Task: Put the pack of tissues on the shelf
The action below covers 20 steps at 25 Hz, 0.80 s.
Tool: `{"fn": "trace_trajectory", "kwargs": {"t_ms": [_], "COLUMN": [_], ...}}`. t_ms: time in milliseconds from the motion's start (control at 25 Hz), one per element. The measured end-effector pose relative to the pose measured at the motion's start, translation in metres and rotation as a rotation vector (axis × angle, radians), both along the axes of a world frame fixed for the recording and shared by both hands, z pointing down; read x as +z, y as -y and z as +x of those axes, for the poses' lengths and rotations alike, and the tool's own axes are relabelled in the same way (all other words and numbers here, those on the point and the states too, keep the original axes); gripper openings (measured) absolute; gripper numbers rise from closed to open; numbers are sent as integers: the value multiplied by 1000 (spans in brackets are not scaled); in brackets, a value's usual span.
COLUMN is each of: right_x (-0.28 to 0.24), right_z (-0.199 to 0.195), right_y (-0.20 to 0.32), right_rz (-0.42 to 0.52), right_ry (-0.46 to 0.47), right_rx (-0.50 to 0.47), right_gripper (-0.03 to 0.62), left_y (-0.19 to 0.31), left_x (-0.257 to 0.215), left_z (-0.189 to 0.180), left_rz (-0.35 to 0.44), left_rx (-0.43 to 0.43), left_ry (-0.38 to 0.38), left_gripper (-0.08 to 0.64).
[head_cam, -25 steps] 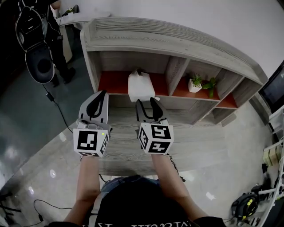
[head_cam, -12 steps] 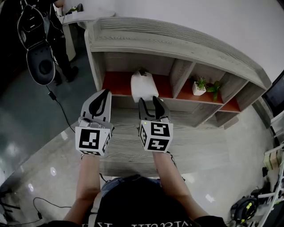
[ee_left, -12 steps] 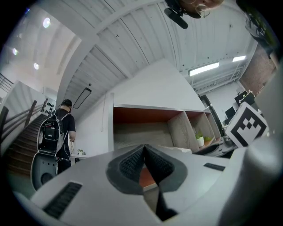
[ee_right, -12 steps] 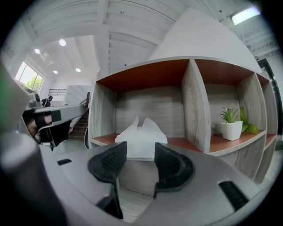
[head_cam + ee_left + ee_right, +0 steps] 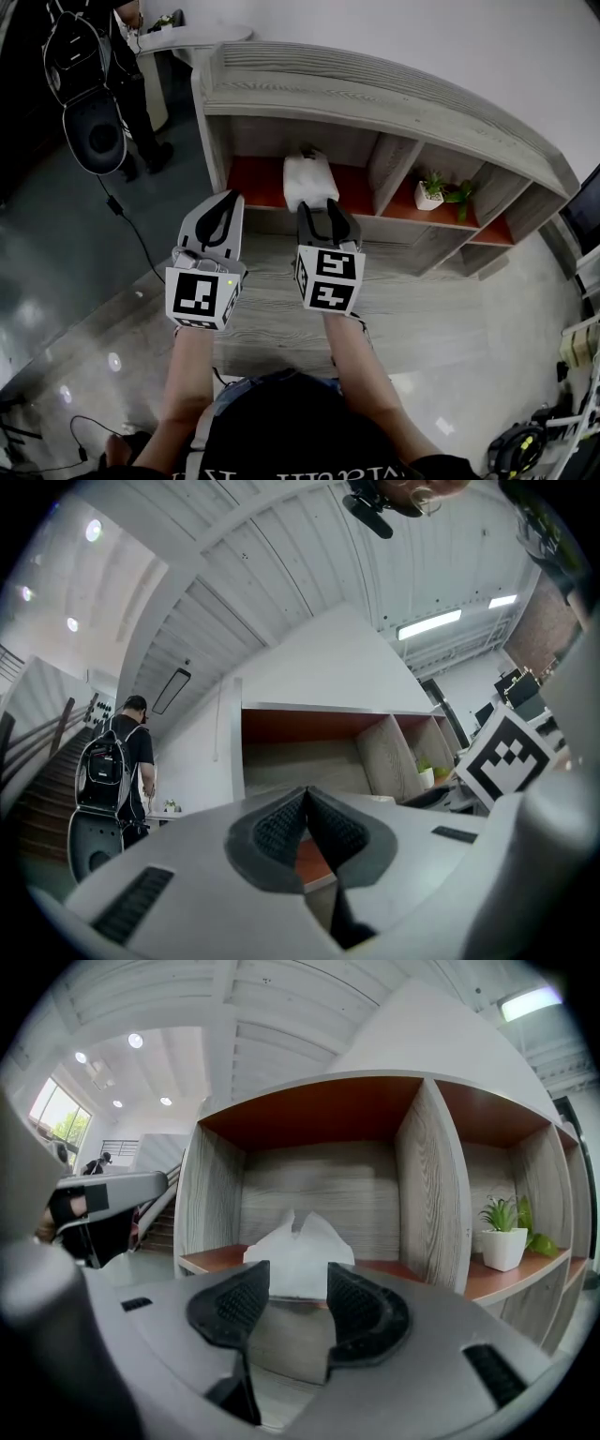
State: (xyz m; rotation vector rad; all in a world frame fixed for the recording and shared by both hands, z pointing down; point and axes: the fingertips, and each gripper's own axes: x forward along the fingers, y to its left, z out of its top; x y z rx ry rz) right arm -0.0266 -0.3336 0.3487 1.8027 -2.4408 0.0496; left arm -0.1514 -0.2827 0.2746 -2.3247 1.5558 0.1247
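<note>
1. Left tongs (image 5: pixel 228 197): held level in front of the shelf (image 5: pixel 375 94), above the grey wood-grain surface (image 5: pixel 281 314). In the left gripper view the tips of the left tongs (image 5: pixel 307 794) meet, with nothing between them.
2. Right tongs (image 5: pixel 325 208): held beside the left pair and pointing at the shelf's left compartment. In the right gripper view the right tongs (image 5: pixel 298 1283) stand moderately apart and grip nothing.
3. Pack of tissues (image 5: pixel 309 180): it rests upright on the orange-red floor of the left compartment, near the divider (image 5: pixel 389 169). The right gripper view frames the pack (image 5: pixel 298 1246) between the two pads, but it lies beyond them and clear of both.
4. Potted plant (image 5: pixel 430 192): a white pot with green leaves, in the compartment to the right of the divider, well apart from the pack.
5. Marker cubes (image 5: pixel 200 297), (image 5: pixel 330 278): one sits at the rear of each pair of tongs.
6. Person with a backpack (image 5: pixel 84 66): stands on the floor left of the shelf, back turned.
</note>
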Motion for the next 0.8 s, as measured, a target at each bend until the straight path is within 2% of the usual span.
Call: {"fn": "trace_trajectory", "kwargs": {"t_ms": [800], "right_x": [-2], "right_z": [-9], "right_y": [16], "right_rz": [-27], "right_ry": [-21], "right_rx": [13], "right_gripper": [199], "left_y": [-9], "left_x": [1], "left_z": [-3], "left_rz": [-6], "left_rx": [-8], "left_ry": [11], "left_gripper": [12]}}
